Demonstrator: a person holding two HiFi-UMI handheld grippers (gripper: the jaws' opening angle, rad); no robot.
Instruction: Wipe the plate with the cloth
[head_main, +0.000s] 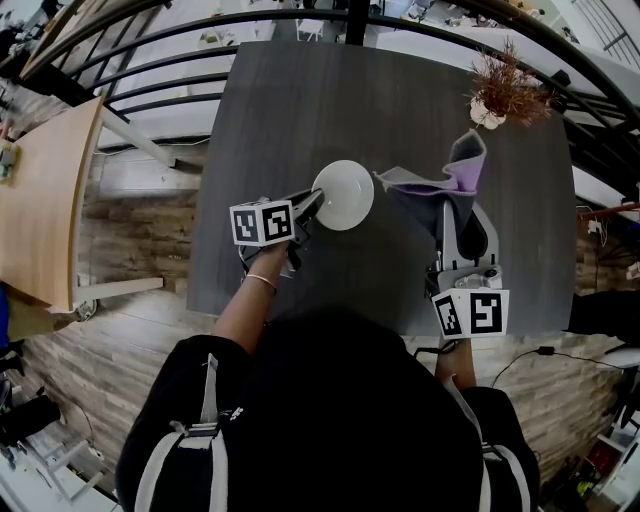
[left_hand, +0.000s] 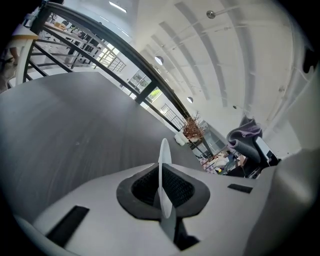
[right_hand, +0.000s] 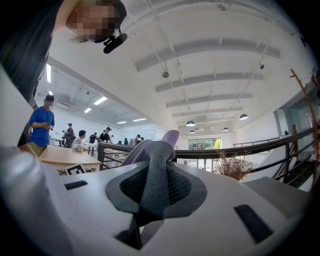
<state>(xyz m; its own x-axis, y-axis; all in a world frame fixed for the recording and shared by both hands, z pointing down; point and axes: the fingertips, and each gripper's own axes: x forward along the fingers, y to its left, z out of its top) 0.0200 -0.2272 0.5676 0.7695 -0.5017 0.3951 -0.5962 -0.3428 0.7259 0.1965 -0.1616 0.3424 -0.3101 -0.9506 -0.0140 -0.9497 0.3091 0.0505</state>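
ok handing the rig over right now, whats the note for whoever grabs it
Left gripper: shut on the rim of the white plate, which faces up over the dark table.
Right gripper: shut on the grey and purple cloth, bunched and standing up from the jaws.
Done: both things are picked up and brought close together. A corner of the cloth reaches toward the plate's right edge; contact is unclear.
Left: lay the cloth on the plate's face and wipe across it. No wiping is visible so far.
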